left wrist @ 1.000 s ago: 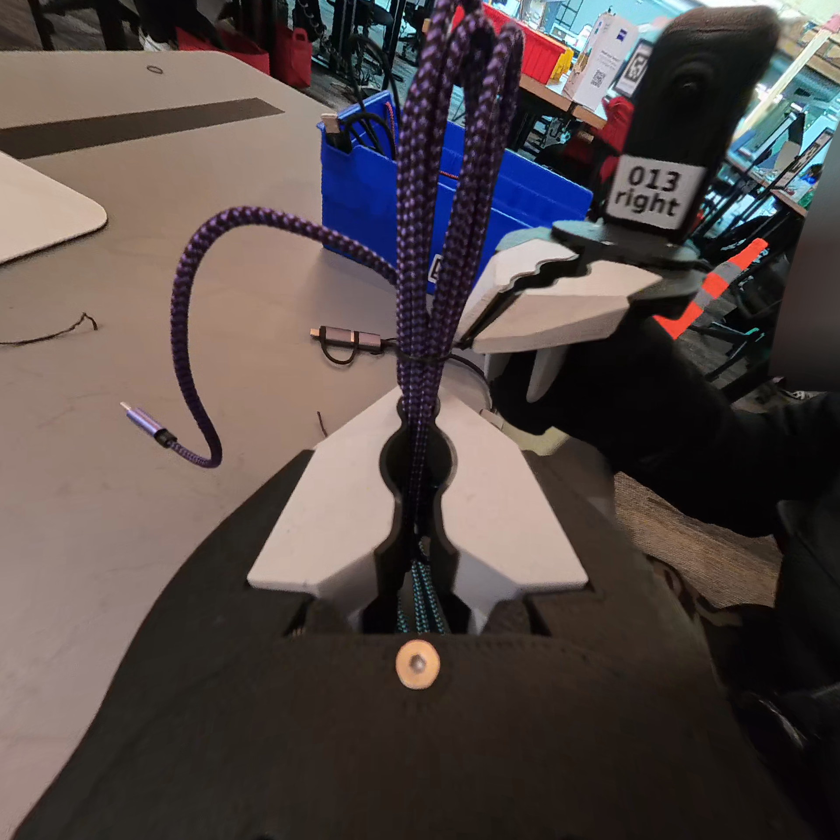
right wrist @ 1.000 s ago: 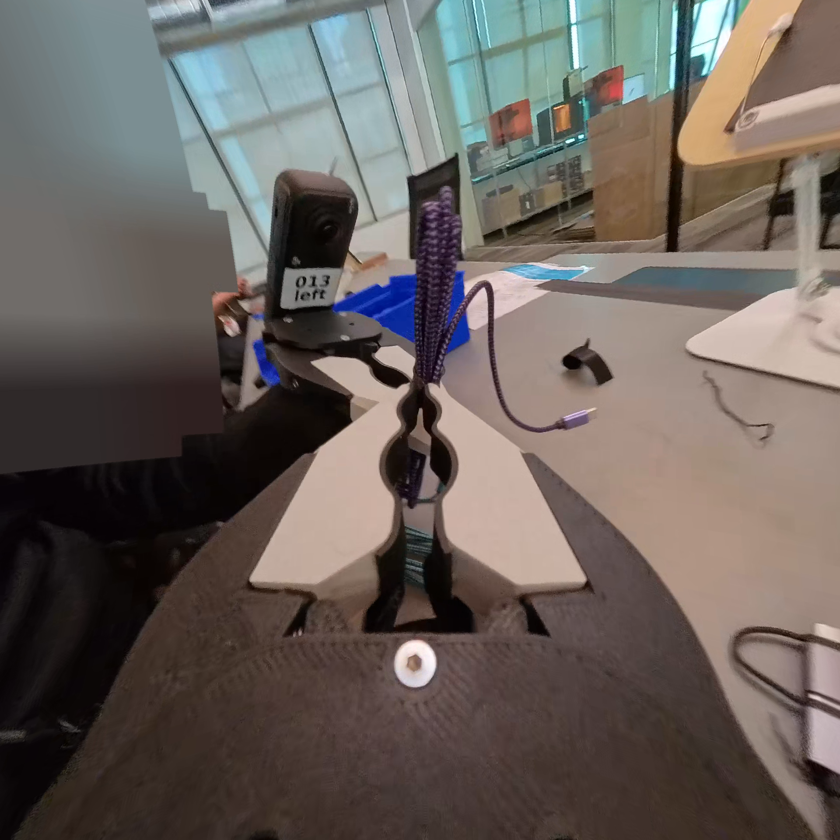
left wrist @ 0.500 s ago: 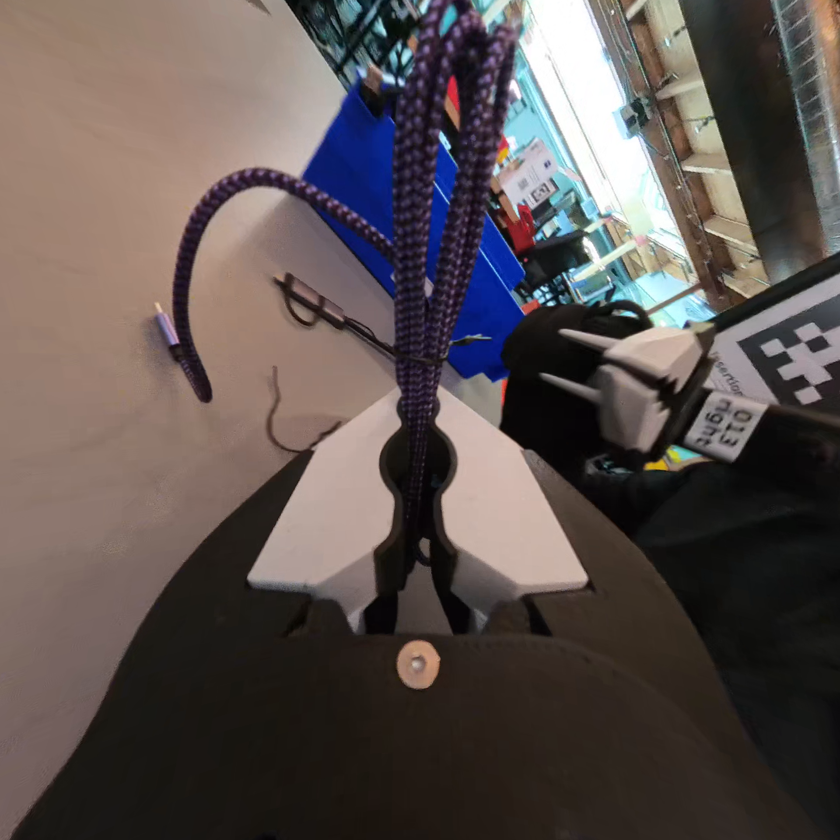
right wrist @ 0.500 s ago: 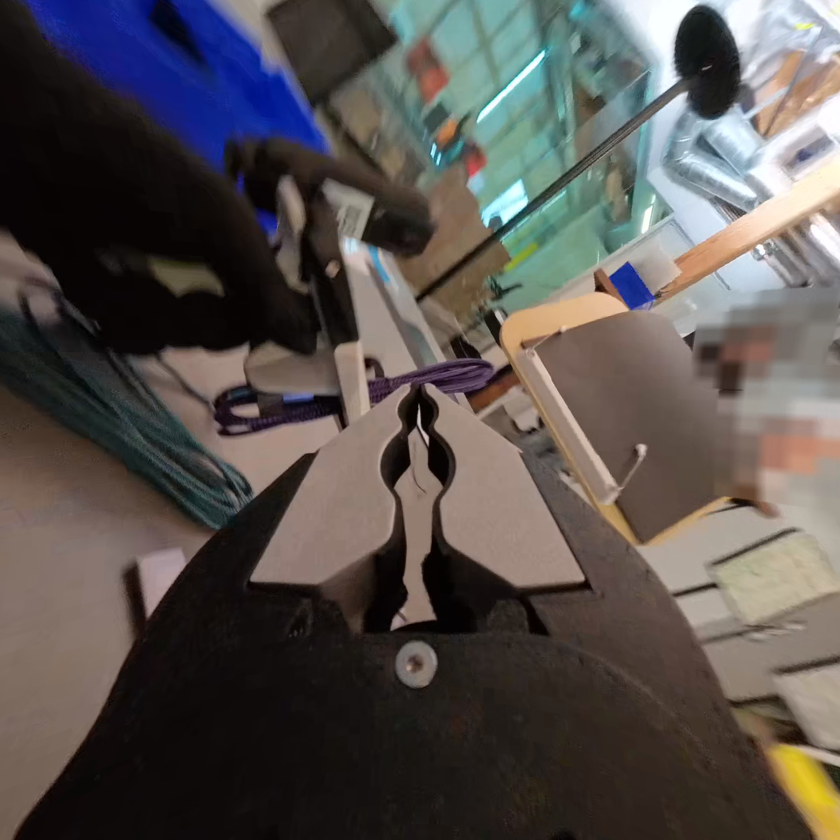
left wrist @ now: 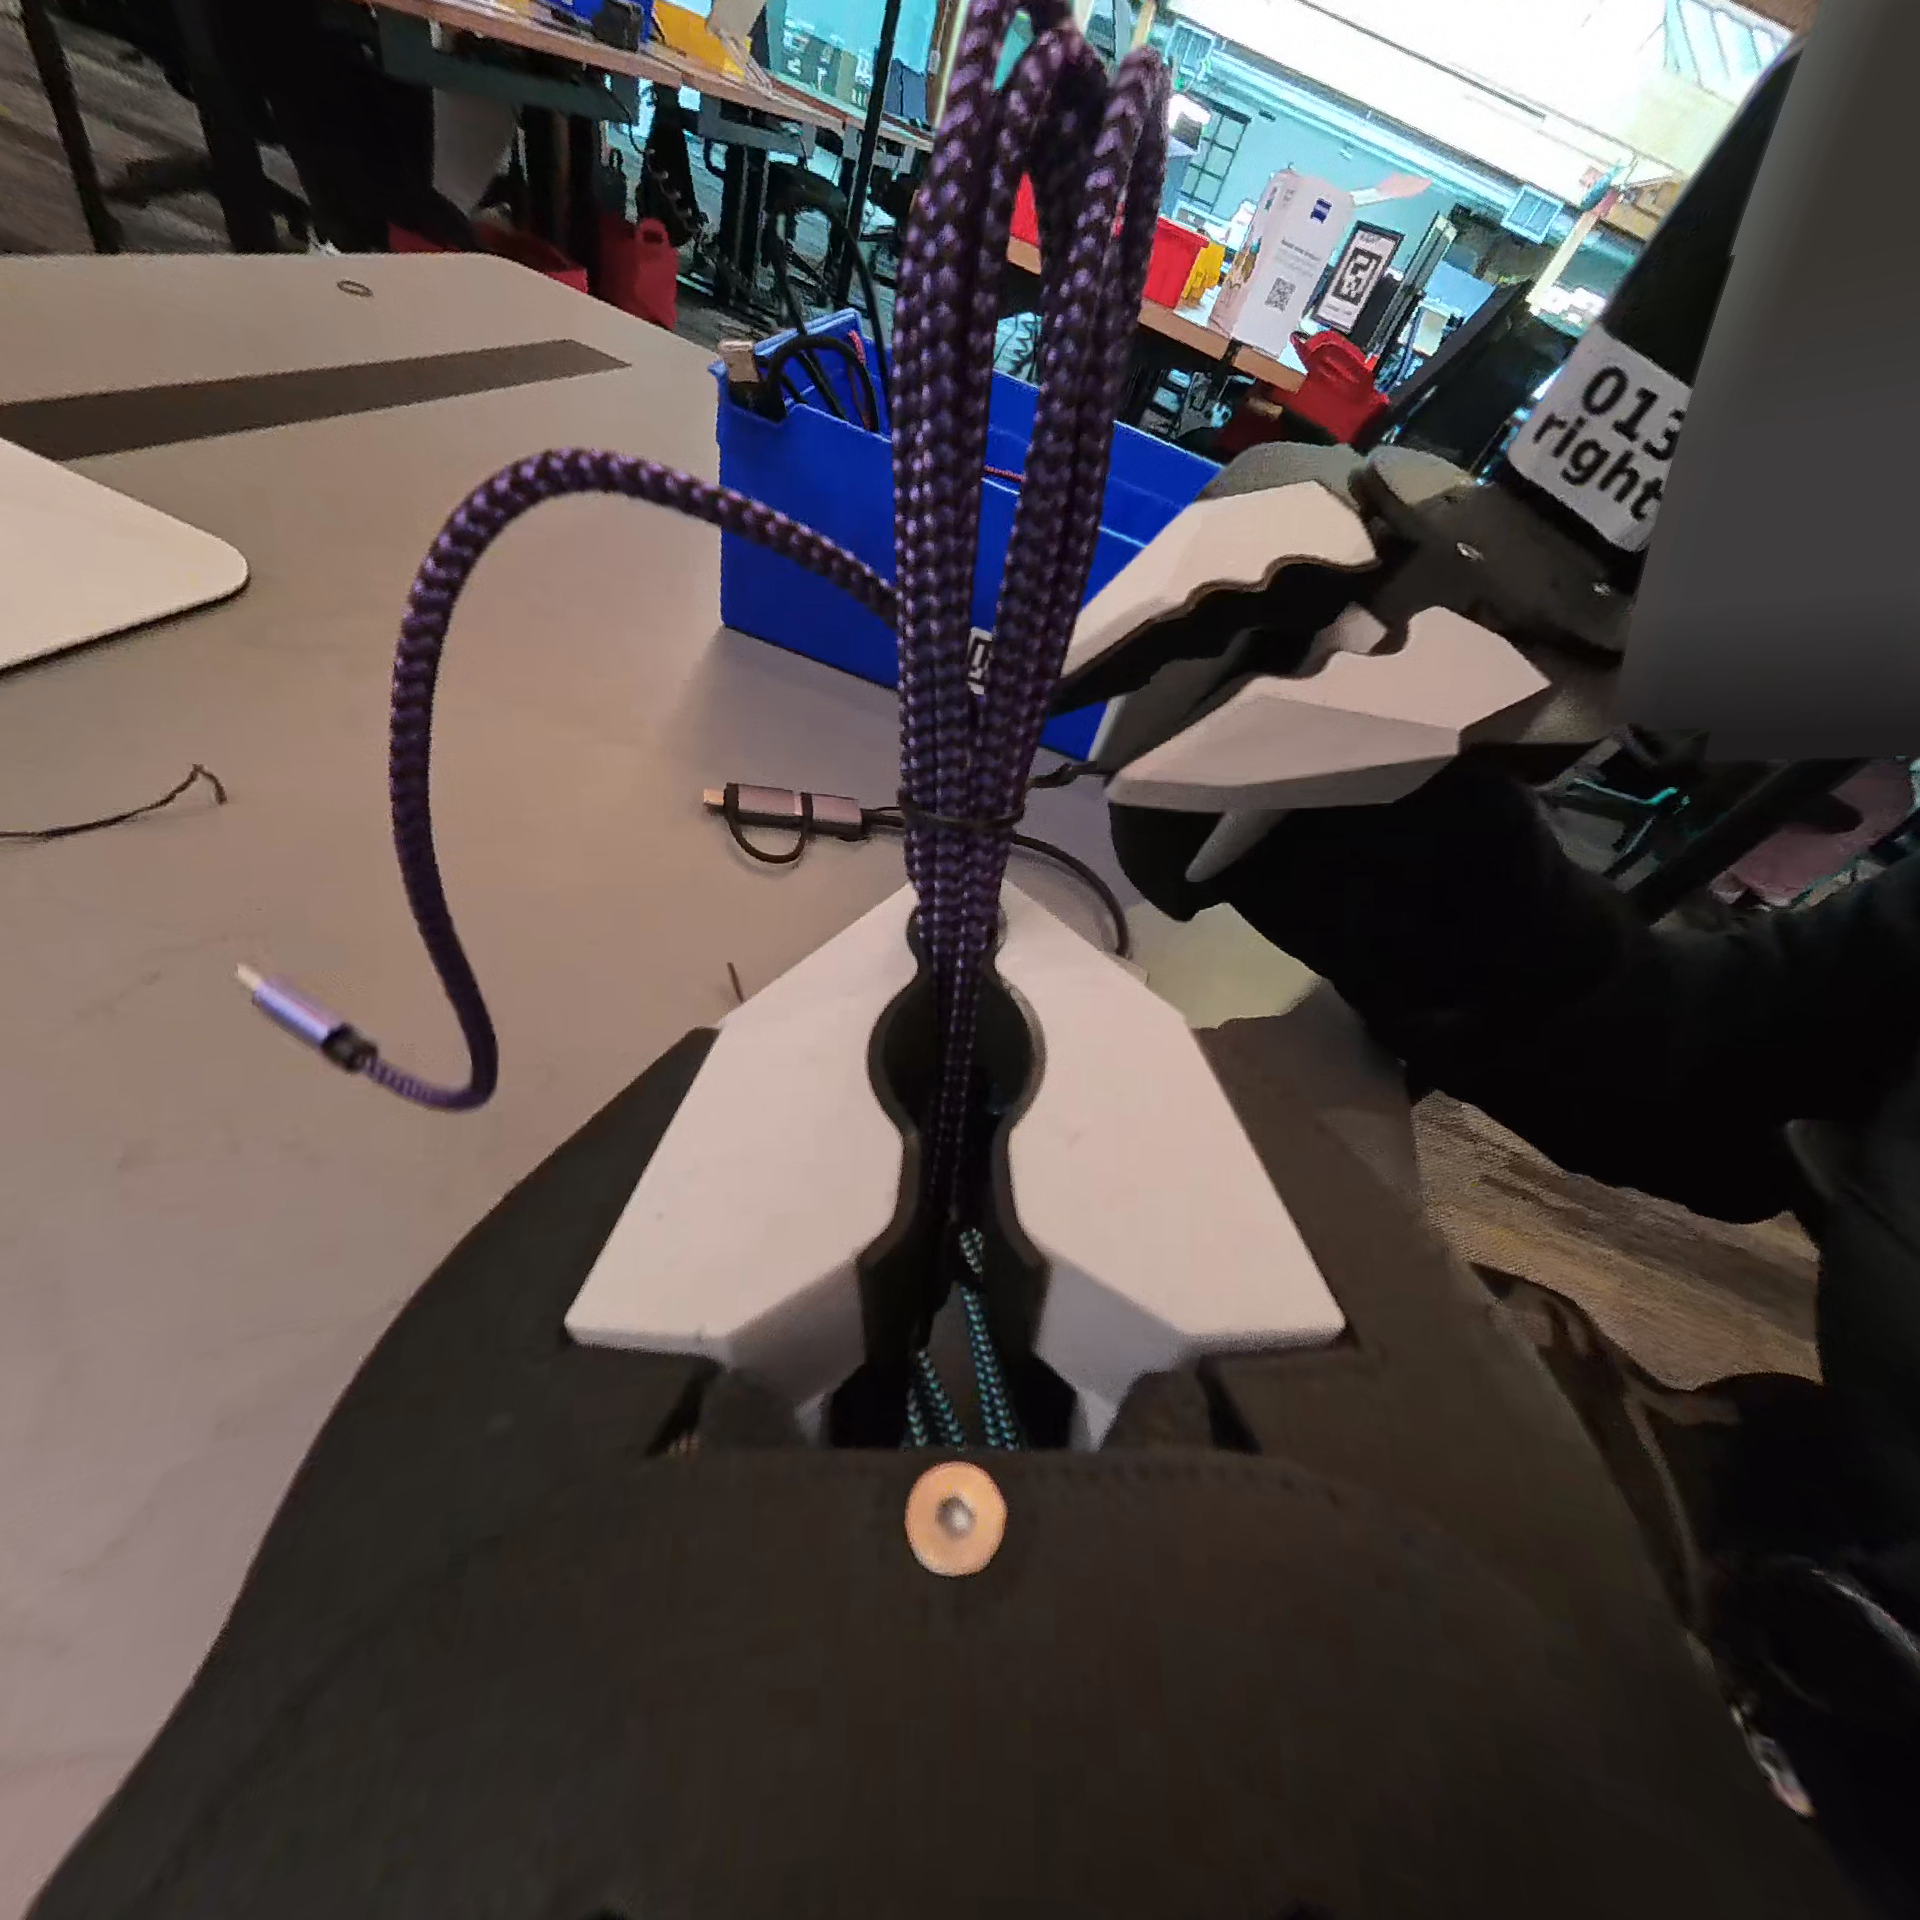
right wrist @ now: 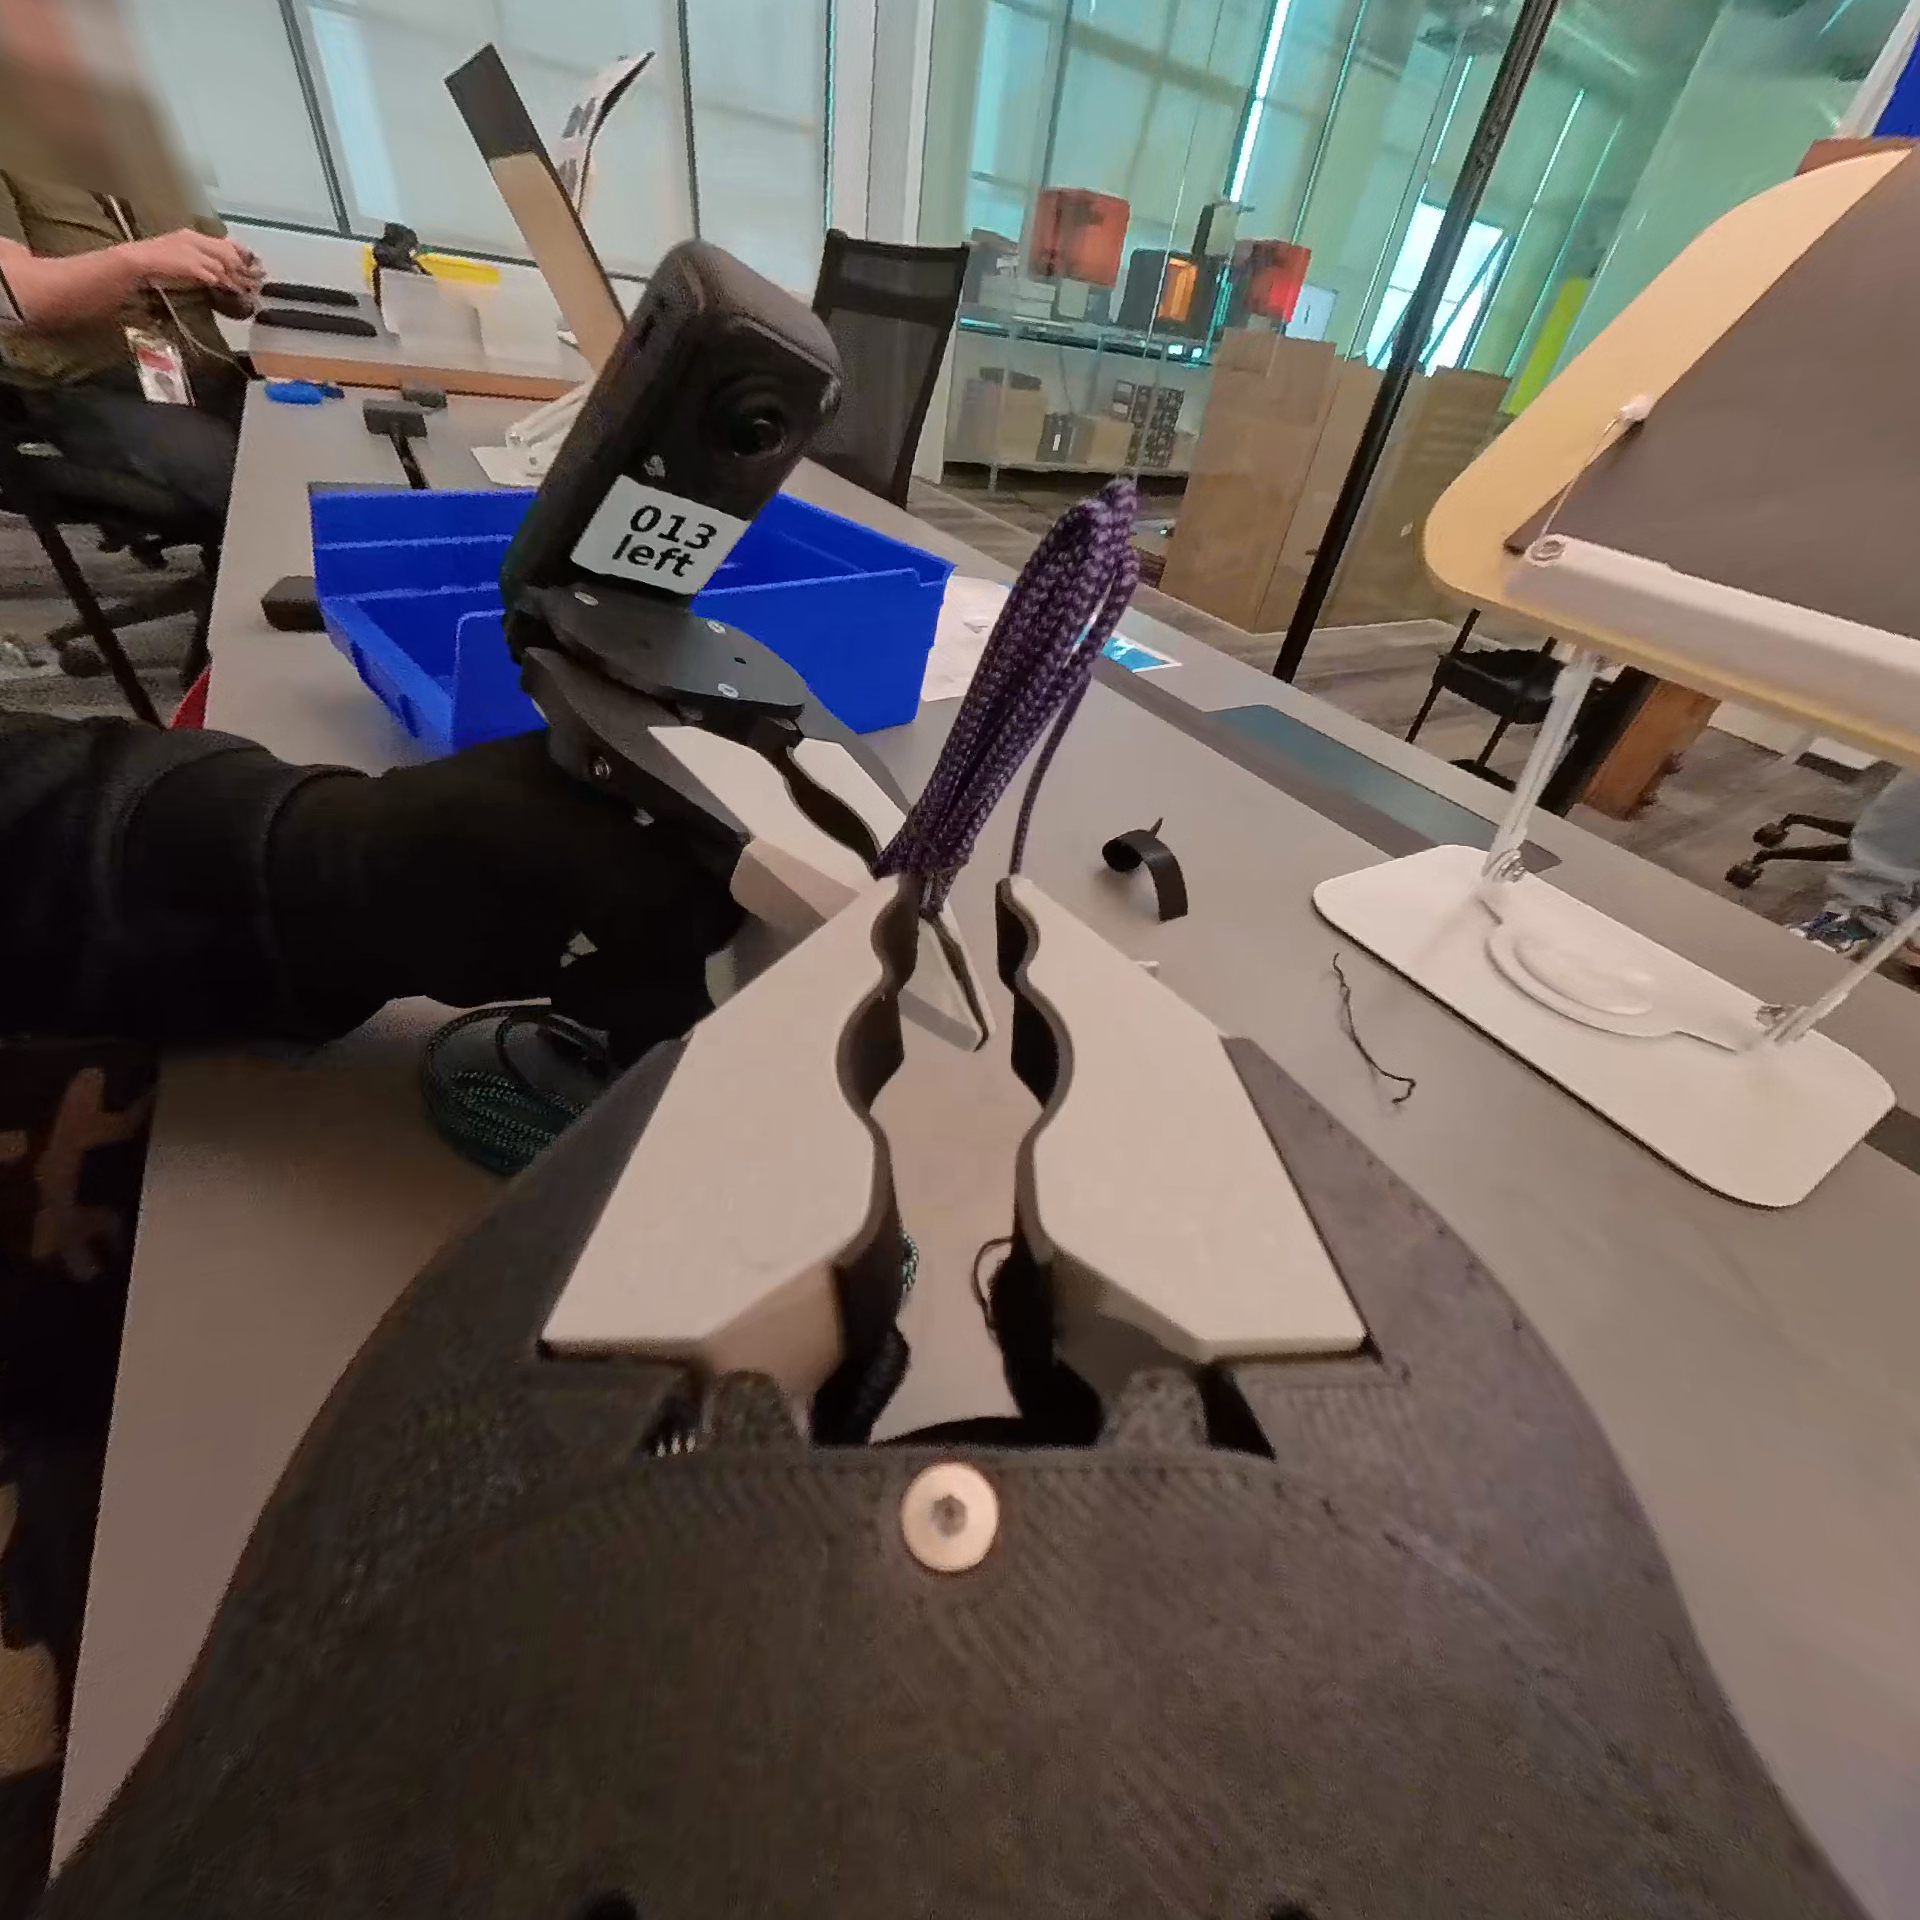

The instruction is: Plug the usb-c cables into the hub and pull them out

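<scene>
My left gripper (left wrist: 961, 914) is shut on a folded bundle of purple braided usb-c cable (left wrist: 987, 436), held upright above the table. A thin black tie (left wrist: 961, 821) binds the bundle just above the fingertips. One loose end curves left and down to a silver plug (left wrist: 286, 1013). My right gripper (right wrist: 945, 894) is open, its tips right beside the bundle (right wrist: 1029, 686) at the tie, which nearly touches one tip. It also shows in the left wrist view (left wrist: 1086, 727). A grey adapter with a black lead (left wrist: 790, 805) lies on the table behind.
A blue bin (left wrist: 821, 499) with cables stands at the back of the table. A coil of teal cable (right wrist: 499, 1091) lies under the left hand. A white stand base (right wrist: 1558, 997), a black strap loop (right wrist: 1143, 862) and a black thread (right wrist: 1371, 1039) lie to the right. About 4 cm separates my left fingertips from my right.
Both views swung sideways half a second ago and are level again. My right gripper, shut before, has come back beside the bundle and stands open. The left gripper still holds the bundle.
</scene>
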### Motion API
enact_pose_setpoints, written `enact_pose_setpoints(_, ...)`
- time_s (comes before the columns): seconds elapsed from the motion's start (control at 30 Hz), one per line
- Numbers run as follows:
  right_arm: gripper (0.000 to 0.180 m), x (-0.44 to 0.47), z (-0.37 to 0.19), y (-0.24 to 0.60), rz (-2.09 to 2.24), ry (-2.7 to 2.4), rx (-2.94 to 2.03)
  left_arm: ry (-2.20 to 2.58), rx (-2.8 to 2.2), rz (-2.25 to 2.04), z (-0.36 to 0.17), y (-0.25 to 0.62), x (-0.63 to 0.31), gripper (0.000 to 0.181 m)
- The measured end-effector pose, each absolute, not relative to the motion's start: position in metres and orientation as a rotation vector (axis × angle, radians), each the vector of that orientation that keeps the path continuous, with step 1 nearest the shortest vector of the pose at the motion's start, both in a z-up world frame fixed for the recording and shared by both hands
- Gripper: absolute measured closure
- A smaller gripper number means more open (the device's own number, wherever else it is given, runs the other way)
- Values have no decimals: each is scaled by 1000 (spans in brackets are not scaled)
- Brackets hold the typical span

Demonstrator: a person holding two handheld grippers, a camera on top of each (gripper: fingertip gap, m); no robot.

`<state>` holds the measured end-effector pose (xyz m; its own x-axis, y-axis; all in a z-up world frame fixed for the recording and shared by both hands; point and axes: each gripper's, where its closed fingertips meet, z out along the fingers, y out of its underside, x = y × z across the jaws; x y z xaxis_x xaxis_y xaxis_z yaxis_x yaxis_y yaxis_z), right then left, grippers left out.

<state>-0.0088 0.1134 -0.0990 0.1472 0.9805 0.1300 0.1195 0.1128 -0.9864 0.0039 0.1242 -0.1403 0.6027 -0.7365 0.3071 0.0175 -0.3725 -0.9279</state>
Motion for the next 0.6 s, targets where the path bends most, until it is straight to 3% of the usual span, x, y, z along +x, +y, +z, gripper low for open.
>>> enact_pose_setpoints(0.4,179,-21,-102,104,1381,-1112,-1421,620,-1738,-815,-138,124,3,181)
enact_pose_setpoints(0.6,180,-20,-109,108,1234,-1169,-1434,602,-1797,-843,-146,126,2,181)
